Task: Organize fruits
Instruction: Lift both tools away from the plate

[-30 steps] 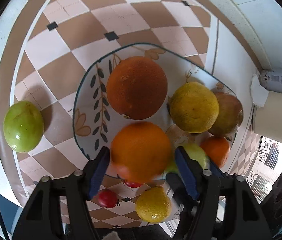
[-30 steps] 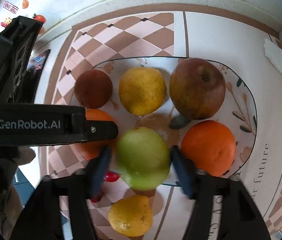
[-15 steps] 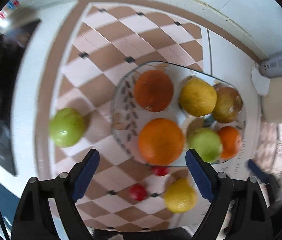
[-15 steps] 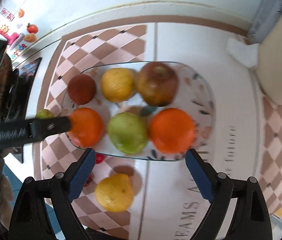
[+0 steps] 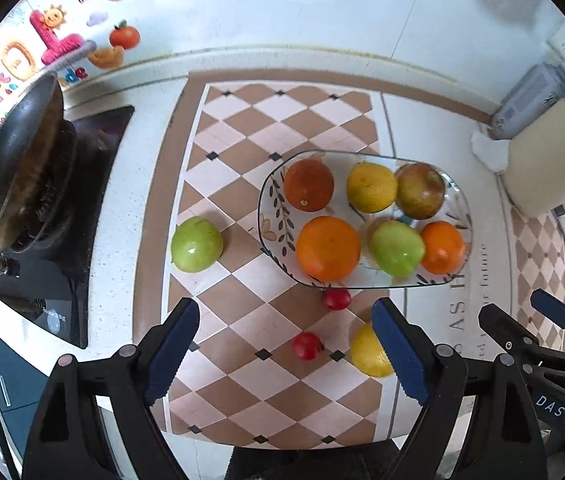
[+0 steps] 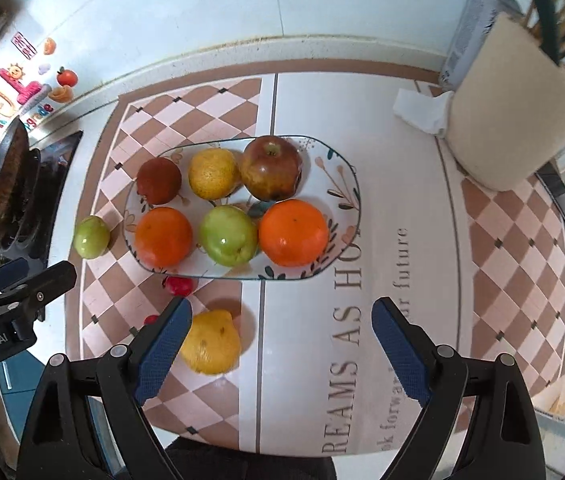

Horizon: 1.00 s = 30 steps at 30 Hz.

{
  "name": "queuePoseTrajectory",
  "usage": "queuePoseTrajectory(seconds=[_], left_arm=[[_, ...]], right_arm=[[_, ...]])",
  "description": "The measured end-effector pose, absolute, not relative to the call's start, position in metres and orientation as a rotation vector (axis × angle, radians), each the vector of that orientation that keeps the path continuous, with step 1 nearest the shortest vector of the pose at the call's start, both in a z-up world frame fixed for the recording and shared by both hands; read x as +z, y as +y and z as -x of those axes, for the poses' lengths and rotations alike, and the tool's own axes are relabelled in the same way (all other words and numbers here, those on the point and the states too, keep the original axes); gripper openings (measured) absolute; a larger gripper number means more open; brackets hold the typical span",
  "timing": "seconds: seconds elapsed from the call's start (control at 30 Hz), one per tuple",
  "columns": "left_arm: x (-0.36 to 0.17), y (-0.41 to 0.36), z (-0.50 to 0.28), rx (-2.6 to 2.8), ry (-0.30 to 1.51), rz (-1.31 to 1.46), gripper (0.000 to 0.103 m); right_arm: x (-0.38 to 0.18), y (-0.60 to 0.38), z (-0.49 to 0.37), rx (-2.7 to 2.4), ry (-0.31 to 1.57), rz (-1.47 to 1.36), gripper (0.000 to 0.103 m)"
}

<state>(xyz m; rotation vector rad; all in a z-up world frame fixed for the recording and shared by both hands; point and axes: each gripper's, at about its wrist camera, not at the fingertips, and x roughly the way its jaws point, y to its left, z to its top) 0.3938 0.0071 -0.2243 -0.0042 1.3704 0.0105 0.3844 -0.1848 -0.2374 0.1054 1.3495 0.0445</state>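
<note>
Both grippers' fingers (image 5: 172,344) (image 6: 400,354) hang empty above the plate (image 6: 346,188).

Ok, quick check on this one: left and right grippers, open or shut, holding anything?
Left gripper: open, holding nothing, above the checkered mat.
Right gripper: open, holding nothing, above the counter in front of the fruit plate.

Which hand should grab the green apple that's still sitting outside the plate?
Left, probably. The loose green apple lies left of the patterned plate, on the left gripper's side. The right gripper hangs over the bare mat farther right. Both are open and empty.
</note>
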Motion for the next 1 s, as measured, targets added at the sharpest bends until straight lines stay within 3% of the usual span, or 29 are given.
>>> queuePoseTrajectory(seconds=[0.63, 1.0], left_arm=[[-0.132, 0.002, -0.33, -0.047, 1.207, 0.005, 0.088], [-0.106, -0.001, -0.311, -0.071, 1.161, 0.01, 0.088]], right_arm=[[-0.138, -0.185, -0.31, 0.057, 1.212, -0.128, 0.094], [-0.106, -0.185, -0.285, 0.059, 1.158, -0.146, 0.094]])
